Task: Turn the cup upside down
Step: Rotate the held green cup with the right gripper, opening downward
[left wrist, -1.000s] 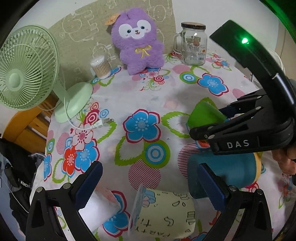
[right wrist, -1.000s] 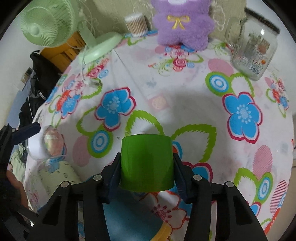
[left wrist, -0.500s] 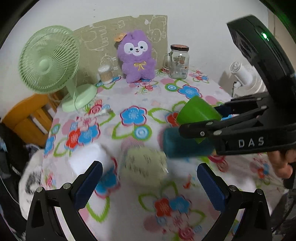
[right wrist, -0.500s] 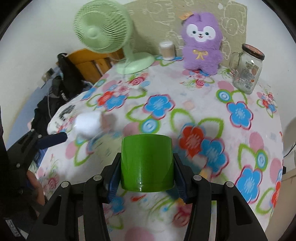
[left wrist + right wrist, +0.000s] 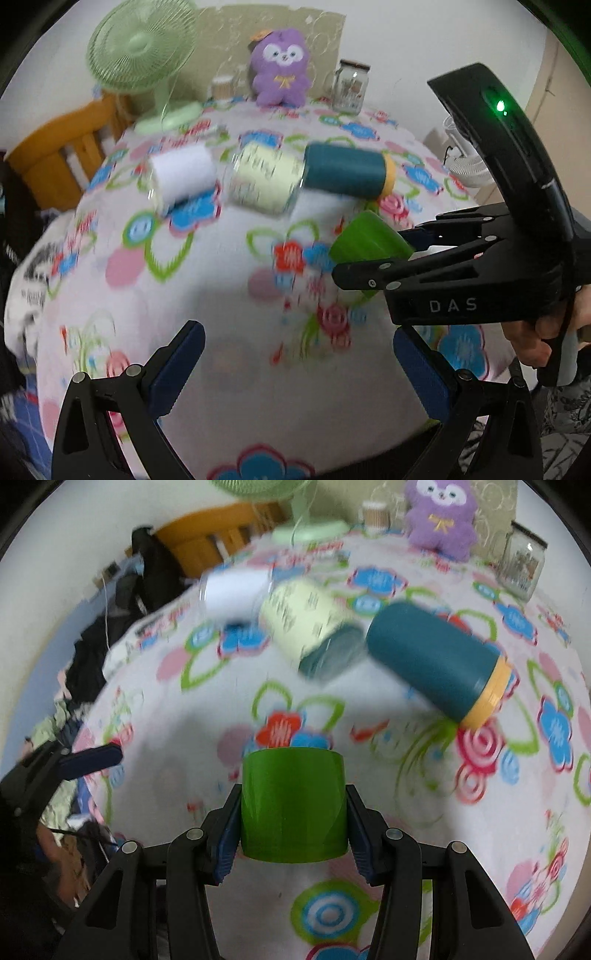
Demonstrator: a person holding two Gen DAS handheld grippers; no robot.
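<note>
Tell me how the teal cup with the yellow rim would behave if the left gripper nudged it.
The teal cup lies on its side on the tablecloth, so it would probably roll. Its wall looks rigid, likely no denting. It looks smooth, so the open left gripper might slip.

Left wrist view: looks from above the near table edge toward the back wall at 12 o'clock, high over the floral tablecloth [image 5: 229, 295]; the right gripper [image 5: 354, 269] enters at 3 o'clock.
Right wrist view: closer to the cloth, faces the same wall, turned a little leftward; the left gripper's fingers [image 5: 92, 760] show at 9 o'clock.
Shared part: purple plush toy [image 5: 281, 68] [image 5: 439, 517], green fan [image 5: 142, 44], glass jar [image 5: 351, 88] [image 5: 522, 566], teal cup [image 5: 345, 170] [image 5: 436, 657], cream cup [image 5: 264, 177] [image 5: 304, 613], white cup [image 5: 183, 177] [image 5: 236, 592].
</note>
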